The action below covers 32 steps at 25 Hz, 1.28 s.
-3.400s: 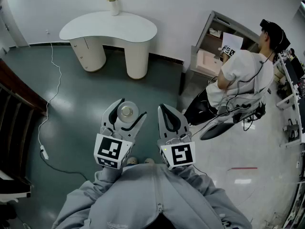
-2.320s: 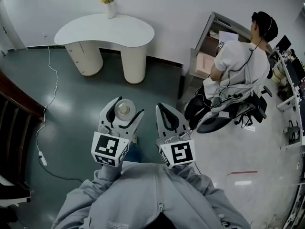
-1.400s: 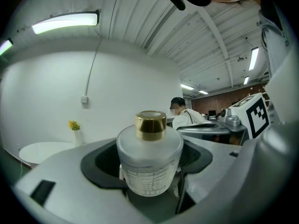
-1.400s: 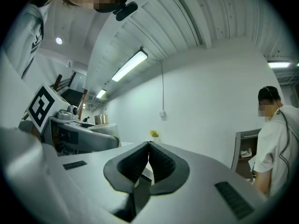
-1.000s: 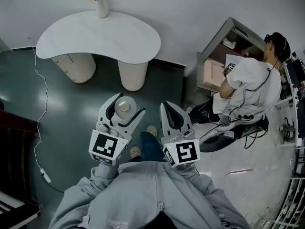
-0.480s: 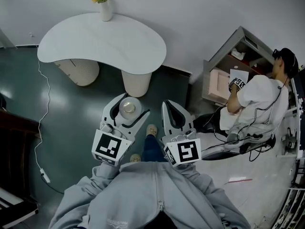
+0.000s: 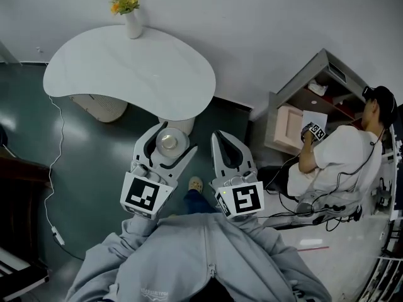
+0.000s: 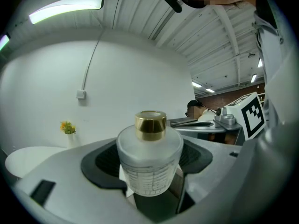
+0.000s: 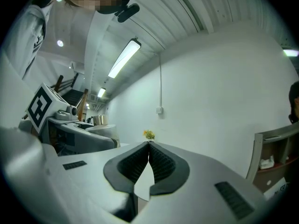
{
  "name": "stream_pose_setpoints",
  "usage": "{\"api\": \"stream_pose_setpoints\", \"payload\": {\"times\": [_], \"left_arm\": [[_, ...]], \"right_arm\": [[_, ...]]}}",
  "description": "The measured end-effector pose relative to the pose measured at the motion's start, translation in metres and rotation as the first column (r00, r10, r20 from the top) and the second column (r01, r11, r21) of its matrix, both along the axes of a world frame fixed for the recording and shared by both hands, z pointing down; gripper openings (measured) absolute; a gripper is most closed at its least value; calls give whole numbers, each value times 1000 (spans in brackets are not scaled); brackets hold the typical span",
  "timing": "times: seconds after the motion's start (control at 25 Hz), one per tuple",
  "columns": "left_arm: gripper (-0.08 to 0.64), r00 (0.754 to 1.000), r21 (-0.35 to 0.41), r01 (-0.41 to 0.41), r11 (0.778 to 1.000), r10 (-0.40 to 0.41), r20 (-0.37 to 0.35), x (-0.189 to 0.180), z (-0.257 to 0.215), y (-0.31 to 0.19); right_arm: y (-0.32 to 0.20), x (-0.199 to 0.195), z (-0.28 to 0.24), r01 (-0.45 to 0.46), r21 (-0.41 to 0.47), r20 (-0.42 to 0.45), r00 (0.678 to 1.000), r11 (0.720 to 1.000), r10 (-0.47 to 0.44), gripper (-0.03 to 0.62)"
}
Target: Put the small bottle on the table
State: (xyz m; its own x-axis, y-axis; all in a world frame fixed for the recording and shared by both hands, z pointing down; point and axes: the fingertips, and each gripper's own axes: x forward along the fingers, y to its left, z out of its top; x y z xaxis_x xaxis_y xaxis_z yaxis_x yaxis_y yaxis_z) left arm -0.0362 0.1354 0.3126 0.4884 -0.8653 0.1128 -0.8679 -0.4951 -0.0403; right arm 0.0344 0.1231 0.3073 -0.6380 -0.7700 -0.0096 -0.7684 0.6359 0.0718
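While both grey-sleeved forearms reach out from the chest side by side, the left tongs (image 7: 171, 138) and the right tongs (image 7: 221, 137) are held about level and roughly parallel, pointing towards the white kidney-shaped desk (image 7: 126, 74) ahead of them. Each has its marker cube nearest the body, the left cube (image 7: 146, 194) and the right cube (image 7: 241, 200) facing up to the head camera. The left tongs stand wide apart and clamp the small bottle (image 8: 149, 160), their dark ribbed pads pressing on either side of its frosted round body; the bottle sits upright between them with its gold cap (image 8: 150, 125) on top, carried in the air and not resting on anything. In the head view the bottle is just short of the desk's near edge, over the dark green floor (image 7: 94, 143), beside the desk's rounded pedestal. The right tongs are closed, their pads meeting at the tips with nothing between them, and they hang just to the right of the left pair without touching it. Beyond the left tongs, at the far edge of the desk, stands a white vase (image 7: 132, 25) of yellow flowers. Well off to the right of the right tongs, a seated person (image 7: 334, 162) in a white top faces an open shelf unit (image 7: 308, 99). Below and between the tongs one shoe (image 7: 196, 184) shows on the floor.
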Motion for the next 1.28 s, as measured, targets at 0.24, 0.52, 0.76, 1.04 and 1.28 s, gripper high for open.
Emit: {"api": "stream_pose_setpoints", "payload": {"times": [0.24,0.52,0.76,1.04,1.28], "left_arm": [[337,999,-12,40,999,-40,9,8,-1,-50],[337,997,-11,82,997,-82,7,17,-4,-93],[337,995,-30,96,995,-96,12,15,1,-117],[337,996,-49,84,995,-84,5,4,10,-156],[337,999,-48,32,998,-32,15,-8,20,-210]], "right_arm": [[-48,6,-4,43,12,5,999,999,-43,26],[-94,17,-3,73,10,13,997,997,-73,26],[-118,16,5,88,-13,20,996,996,-88,26],[-153,8,13,69,-27,9,998,997,-68,26],[-202,-11,19,47,-13,-6,999,999,-47,26]]}}
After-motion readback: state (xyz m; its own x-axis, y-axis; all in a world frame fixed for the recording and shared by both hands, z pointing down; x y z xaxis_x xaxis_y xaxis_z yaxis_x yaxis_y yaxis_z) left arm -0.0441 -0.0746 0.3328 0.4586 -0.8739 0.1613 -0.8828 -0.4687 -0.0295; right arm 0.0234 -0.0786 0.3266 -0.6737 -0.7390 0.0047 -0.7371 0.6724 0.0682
